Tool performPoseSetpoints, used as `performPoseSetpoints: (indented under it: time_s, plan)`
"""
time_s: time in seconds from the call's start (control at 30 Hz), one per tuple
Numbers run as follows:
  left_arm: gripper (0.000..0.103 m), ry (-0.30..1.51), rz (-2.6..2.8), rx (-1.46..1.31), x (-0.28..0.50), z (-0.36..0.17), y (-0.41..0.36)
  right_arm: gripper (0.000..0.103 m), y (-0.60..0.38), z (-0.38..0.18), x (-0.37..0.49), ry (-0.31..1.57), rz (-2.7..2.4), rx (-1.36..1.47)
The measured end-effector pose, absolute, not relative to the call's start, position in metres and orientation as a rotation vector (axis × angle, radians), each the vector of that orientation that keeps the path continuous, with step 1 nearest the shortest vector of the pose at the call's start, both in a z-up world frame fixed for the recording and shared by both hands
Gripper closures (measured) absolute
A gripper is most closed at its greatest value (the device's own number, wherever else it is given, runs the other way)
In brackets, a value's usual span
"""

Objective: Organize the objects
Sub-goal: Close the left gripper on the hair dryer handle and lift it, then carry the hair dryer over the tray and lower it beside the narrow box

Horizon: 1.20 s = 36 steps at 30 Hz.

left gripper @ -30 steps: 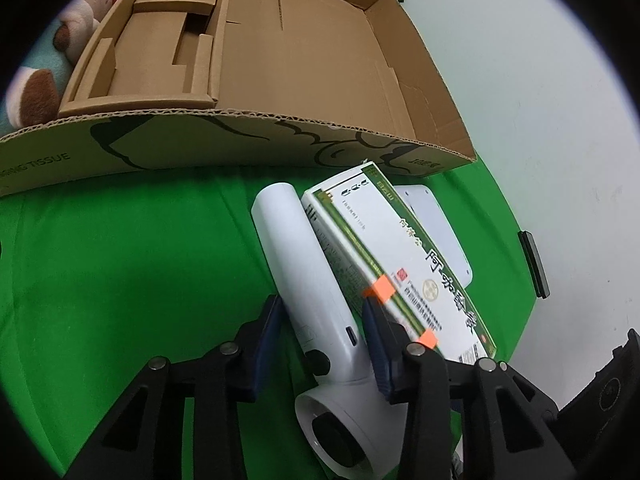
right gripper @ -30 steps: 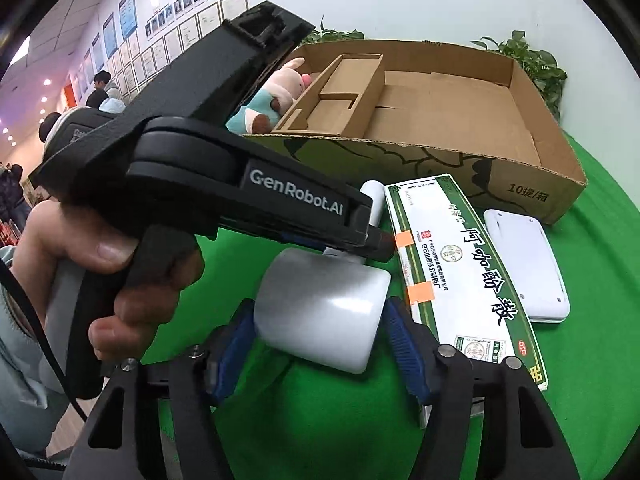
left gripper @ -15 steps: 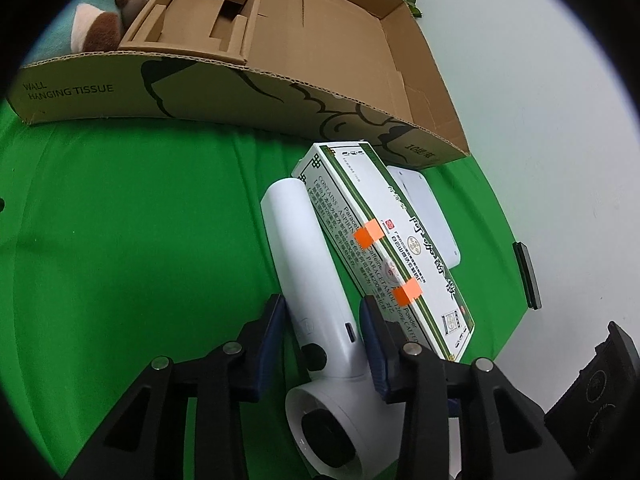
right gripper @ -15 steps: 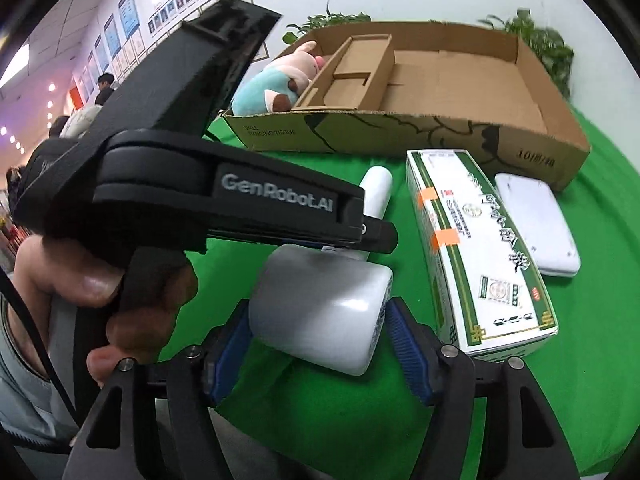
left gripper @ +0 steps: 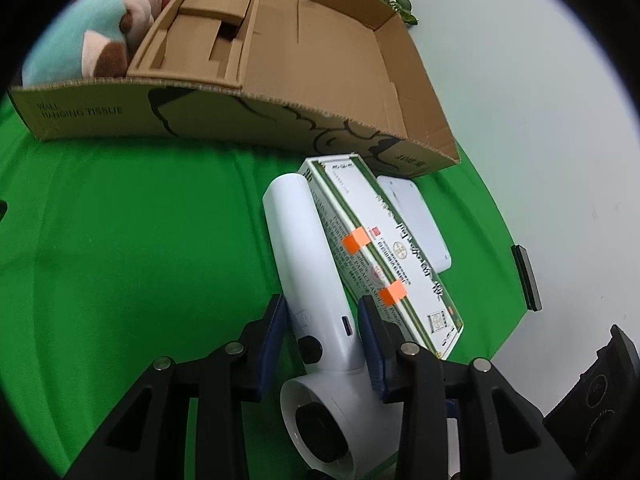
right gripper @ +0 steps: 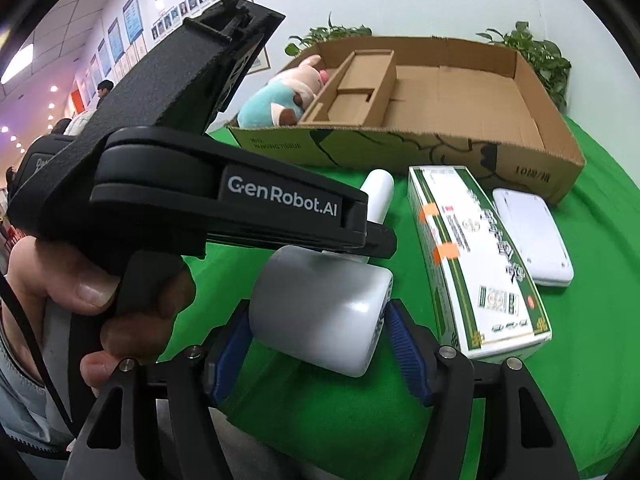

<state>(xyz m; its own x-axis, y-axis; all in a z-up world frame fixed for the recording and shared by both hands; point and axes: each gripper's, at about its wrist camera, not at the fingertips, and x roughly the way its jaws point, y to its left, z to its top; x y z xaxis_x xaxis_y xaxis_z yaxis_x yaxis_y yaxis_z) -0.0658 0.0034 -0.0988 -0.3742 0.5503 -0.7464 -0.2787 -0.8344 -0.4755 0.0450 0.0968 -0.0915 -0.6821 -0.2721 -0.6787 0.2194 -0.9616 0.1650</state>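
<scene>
Where the left wrist camera looks down, the left gripper (left gripper: 322, 334) straddles the handle of a white hair dryer (left gripper: 310, 276); its blue pads (left gripper: 370, 338) sit at either side of the handle, seemingly touching it, though a firm clamp cannot be told; the dryer lies on the green cloth (left gripper: 120, 240), handle pointing toward the cardboard box (left gripper: 224, 112); a green-and-white carton (left gripper: 384, 248) with orange tape lies just beside the dryer, and a flat white device (left gripper: 416, 220) lies beyond it; a plush toy (left gripper: 104, 36) sits in the box's left compartment, beside a cardboard insert (left gripper: 200, 40).

From the right wrist camera, the right gripper (right gripper: 320, 340) grasps the dryer's barrel (right gripper: 320, 308), both blue pads (right gripper: 404, 352) pressed against it; the left gripper's black body (right gripper: 224, 200) crosses above, held by the left hand (right gripper: 80, 292); the carton (right gripper: 472, 256) and white device (right gripper: 532, 236) lie to the right, the box (right gripper: 400, 148) behind them with the plush toy (right gripper: 280, 100) inside.
</scene>
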Motion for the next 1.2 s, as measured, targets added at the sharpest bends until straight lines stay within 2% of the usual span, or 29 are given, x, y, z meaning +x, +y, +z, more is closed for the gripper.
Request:
performPoseSetpoints:
  time_s: [0.5, 0.87, 1.2]
  plan:
    - [0.068, -0.297, 2.322, -1.117, -0.078, -0.019, 0.004, 0.039, 0.095, -0.028, 0.041, -0.035, -2.772, 0.813]
    - [0.068, -0.155, 2.373, -0.902, -0.096, 0.058, 0.023, 0.039, 0.107, 0.035, 0.027, 0.011, -2.88, 0.581]
    - [0.068, -0.126, 2.37, -0.887, -0.128, 0.083, 0.026, 0.039, 0.115, 0.062, -0.002, 0.012, -2.901, 0.52]
